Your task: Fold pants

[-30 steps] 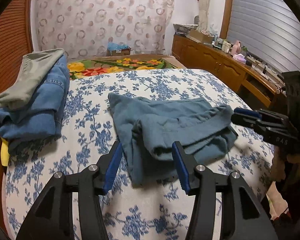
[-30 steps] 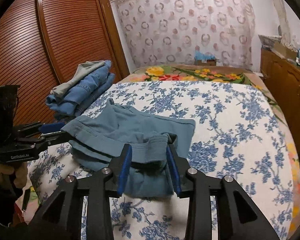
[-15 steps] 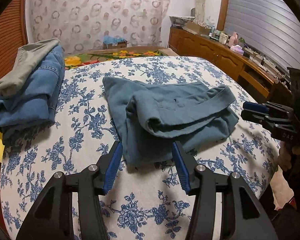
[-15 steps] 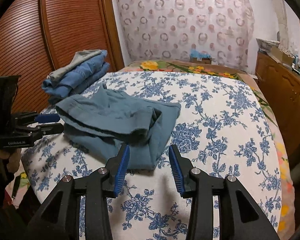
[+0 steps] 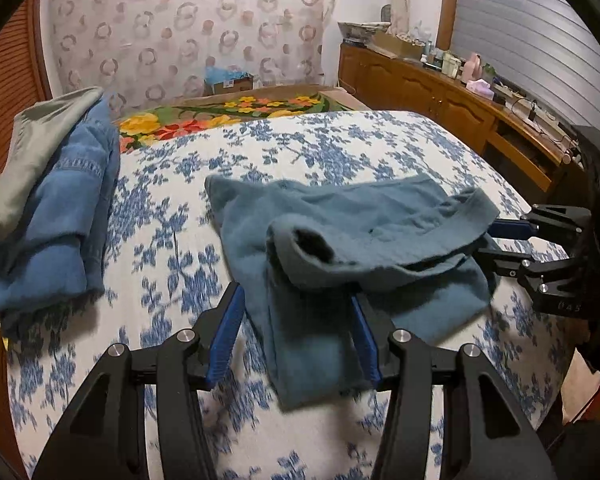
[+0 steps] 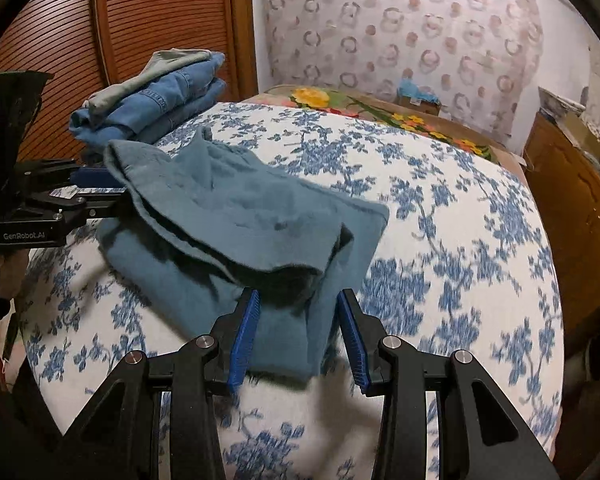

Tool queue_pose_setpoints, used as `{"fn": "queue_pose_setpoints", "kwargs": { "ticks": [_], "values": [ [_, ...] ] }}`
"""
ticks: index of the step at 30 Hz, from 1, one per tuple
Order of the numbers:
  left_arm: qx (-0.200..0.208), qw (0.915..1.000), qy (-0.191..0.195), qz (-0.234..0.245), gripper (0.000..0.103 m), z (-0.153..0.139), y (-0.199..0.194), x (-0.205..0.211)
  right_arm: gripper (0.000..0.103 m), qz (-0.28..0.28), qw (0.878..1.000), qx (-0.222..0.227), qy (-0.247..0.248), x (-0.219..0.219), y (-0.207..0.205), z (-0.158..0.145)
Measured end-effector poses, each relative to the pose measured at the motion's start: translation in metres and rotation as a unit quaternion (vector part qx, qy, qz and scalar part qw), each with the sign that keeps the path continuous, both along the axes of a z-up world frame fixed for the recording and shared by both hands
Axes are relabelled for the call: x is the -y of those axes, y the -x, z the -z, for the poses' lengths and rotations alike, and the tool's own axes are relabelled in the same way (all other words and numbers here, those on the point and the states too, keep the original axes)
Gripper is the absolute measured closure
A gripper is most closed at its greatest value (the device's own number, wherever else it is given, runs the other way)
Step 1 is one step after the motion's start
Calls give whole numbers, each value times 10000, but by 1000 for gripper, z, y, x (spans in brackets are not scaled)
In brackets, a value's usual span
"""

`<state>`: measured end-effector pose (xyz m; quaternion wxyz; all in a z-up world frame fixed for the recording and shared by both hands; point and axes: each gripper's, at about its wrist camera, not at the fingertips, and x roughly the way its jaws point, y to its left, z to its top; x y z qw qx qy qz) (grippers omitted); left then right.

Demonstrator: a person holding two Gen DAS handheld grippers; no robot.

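**Q:** Where do the pants lie, and how much room surrounds them?

**A:** The teal pants (image 5: 340,248) sit partly folded on the near half of the floral bedspread (image 5: 300,148), close to the bed's near edge. Bare spread stretches beyond them toward the patterned curtain (image 5: 188,32). A stack of folded jeans (image 5: 68,216), topped by a grey garment (image 5: 32,148), occupies the far corner of the bed by the slatted wardrobe door (image 6: 160,20), well apart from the pants. A wooden sideboard (image 5: 440,92) borders the other side of the bed.

**Q:** Which way do the pants run?

**A:** Their long axis runs across the bed, roughly from one gripper toward the other. 1 folded layer droops over the lower layers, with a dark opening facing the left wrist camera.

**Q:** And the grippers?

**A:** The left gripper (image 5: 296,336) has its 2 blue-padded jaws spread wide, straddling the near end of the cloth. The right gripper (image 6: 296,336) likewise has its jaws apart around the opposite end.

**Q:** What cannot be made out?

**A:** Motion blur softens both views. In each view, the cloth covers the other gripper's fingertips. Whether any pad presses the fabric cannot be told. The waistband and leg ends cannot be told apart.
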<state>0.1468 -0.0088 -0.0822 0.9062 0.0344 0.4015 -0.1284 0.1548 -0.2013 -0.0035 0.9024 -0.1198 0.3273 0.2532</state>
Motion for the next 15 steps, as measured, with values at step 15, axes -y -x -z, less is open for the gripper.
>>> {"fn": "queue_pose_setpoints", "kwargs": {
  "ticks": [15],
  "values": [
    [-221, 9998, 24, 10, 50, 10, -62, -10, 61, 174, 9997, 78, -154, -7, -76, -8]
  ]
}}
